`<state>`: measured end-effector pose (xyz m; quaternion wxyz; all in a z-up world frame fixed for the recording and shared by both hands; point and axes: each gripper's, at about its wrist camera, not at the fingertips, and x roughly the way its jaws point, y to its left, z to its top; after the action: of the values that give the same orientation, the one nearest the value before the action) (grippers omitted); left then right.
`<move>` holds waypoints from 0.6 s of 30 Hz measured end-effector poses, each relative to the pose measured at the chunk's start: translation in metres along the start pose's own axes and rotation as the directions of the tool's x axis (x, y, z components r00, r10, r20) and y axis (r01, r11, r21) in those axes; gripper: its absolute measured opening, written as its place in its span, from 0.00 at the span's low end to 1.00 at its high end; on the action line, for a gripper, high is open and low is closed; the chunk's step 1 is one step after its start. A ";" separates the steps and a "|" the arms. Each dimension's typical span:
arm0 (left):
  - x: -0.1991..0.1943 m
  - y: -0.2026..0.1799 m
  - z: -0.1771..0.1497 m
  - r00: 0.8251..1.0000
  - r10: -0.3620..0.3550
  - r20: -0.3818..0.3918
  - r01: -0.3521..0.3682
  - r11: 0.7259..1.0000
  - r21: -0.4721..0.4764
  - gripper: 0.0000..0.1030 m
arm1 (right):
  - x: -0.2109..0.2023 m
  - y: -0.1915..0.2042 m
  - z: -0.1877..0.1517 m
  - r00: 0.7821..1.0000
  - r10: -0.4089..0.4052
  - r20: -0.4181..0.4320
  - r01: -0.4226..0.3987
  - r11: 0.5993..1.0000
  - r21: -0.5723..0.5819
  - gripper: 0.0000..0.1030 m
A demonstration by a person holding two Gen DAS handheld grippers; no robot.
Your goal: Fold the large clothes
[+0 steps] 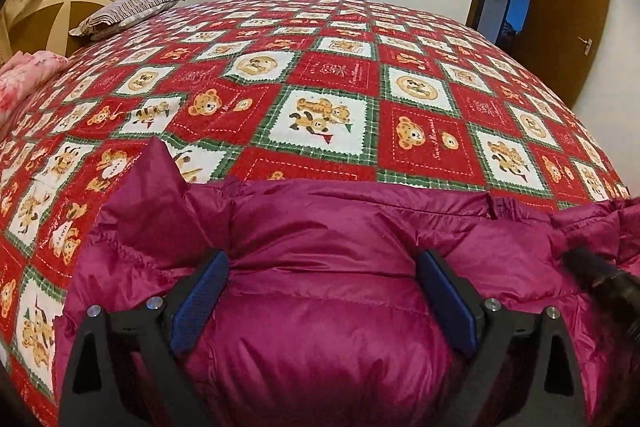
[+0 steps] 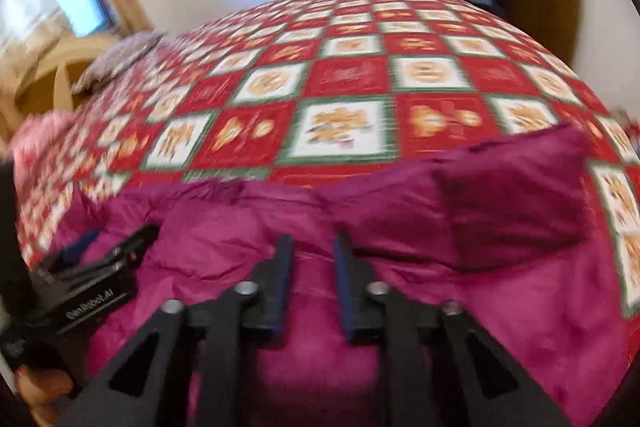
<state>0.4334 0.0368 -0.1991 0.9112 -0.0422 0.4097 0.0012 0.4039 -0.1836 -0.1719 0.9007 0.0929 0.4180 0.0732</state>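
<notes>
Right now a big puffy magenta down jacket (image 1: 332, 291) lies at the near edge of the bed, on a red bedspread with white teddy-bear squares (image 1: 320, 75). It looks bunched up and partly folded, with a flat darker flap sticking up at its left corner and a strip of dark fur trim (image 1: 588, 267) at its right side.

The left tool (image 1: 322, 267) is spread wide. Its two blue pads sit on either side of a fat hump of jacket, and the hump bulges up between them. The pads look as if they only rest beside it, not squeeze it. The right tool (image 2: 310, 247) shows in a blurry picture. Its jaws are almost together, with just a thin slot between them. Jacket cloth lies under the tips, but I cannot tell if any cloth is pinched.

I think this is the step of setting down one fold and getting ready for another. Next, each tool needs a firm hold on an edge of the jacket, so that it can be lifted and laid over neatly.
</notes>
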 end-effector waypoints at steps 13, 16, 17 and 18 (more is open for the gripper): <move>-0.003 -0.001 0.000 1.000 0.001 -0.003 -0.001 1.000 0.002 0.93 | -0.026 -0.128 -0.021 0.995 -0.082 0.053 0.064 0.958 0.280 0.05; -0.010 -0.002 -0.001 0.999 0.021 -0.033 -0.021 0.999 0.027 0.93 | -0.027 -0.121 -0.020 0.993 -0.106 0.050 0.089 0.961 0.260 0.05; -0.017 0.000 -0.003 0.998 0.028 -0.048 -0.026 0.999 0.043 0.93 | -0.028 -0.120 -0.020 0.992 -0.112 0.049 0.096 0.962 0.255 0.05; -0.024 0.002 -0.005 0.998 0.028 -0.055 -0.025 0.998 0.051 0.93 | -0.027 -0.119 -0.019 0.992 -0.118 0.047 0.103 0.963 0.250 0.05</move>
<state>0.4137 0.0392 -0.1844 0.9002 -0.0138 0.4352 0.0018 0.3779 -0.3028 -0.1912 0.8971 0.1833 0.4006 -0.0328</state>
